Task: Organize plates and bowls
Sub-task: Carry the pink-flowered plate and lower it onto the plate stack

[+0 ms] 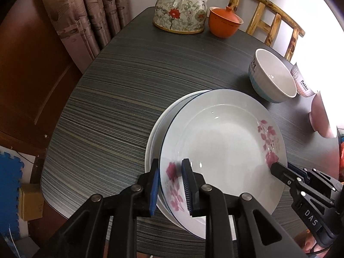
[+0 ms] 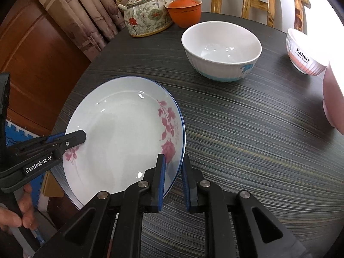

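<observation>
Two sets of fingers straddle the rim of the flowered plate (image 1: 223, 142), which sits on top of a small stack of plates (image 1: 153, 133) at the near end of the surface (image 1: 107, 107). Seen from the left wrist, the left gripper (image 1: 171, 165) sits at the plate's 7 o'clock and the right gripper (image 1: 279, 168) at its 4 o'clock. Both are narrow, with the rim between the pads but a sliver of gap showing, so neither looks clamped.

The top plate sits off-centre, shifted toward 3 o'clock over the ones beneath. A sideways pull from either hand could probably drag it further off, or let it clatter down onto the stack. If only one pair closes and lifts, the glazed rim may well slip out. Pulling back along the rim could catch a pad and tip the plate.

At 1 o'clock stands the large white bowl (image 1: 273, 75), with the Rabbit bowl (image 2: 301, 51) and a pink vessel (image 2: 332, 99) near the 3 o'clock edge; a wide swing could knock them.

Further off, at 12 o'clock, a flowered teapot (image 1: 180, 10) and an orange lidded cup (image 1: 223, 21) sit on the dark striped top. Beyond are a wooden chair (image 1: 268, 15), a curtain (image 1: 86, 10) and brown wood panelling (image 1: 32, 64).
</observation>
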The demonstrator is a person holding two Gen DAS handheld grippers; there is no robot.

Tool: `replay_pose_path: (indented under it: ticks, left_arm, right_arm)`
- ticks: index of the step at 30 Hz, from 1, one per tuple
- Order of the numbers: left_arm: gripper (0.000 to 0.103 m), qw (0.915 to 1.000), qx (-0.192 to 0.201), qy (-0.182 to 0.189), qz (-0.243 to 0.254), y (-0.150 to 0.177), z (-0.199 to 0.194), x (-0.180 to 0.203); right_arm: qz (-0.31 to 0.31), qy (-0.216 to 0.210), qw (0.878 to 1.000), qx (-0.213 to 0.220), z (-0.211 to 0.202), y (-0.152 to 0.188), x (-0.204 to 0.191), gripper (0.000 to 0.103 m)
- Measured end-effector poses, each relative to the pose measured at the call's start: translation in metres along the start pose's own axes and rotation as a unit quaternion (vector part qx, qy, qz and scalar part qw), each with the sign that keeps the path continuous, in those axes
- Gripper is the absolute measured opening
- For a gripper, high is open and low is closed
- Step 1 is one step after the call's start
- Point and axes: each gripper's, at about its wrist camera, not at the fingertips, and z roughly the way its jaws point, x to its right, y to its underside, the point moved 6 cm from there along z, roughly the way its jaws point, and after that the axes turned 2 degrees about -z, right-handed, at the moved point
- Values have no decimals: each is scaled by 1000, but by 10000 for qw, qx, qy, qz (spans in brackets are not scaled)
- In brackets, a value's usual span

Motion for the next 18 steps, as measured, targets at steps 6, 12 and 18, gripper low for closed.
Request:
replay_pose_path:
  ticks: [6, 12, 18]
  left_arm:
    - [22, 9994, -14, -250, 217, 1, -2, 5]
    - [22, 9949, 245, -743, 630, 4, -8, 9]
    - [24, 9959, 251, -668, 549, 4, -11, 11]
  right_arm:
    - [40, -4, 10000, -20, 0, 0, 0, 16]
    - [37, -19, 10000, -29, -1, 1, 0, 17]
    - [25, -88, 10000, -35, -3, 3, -3, 18]
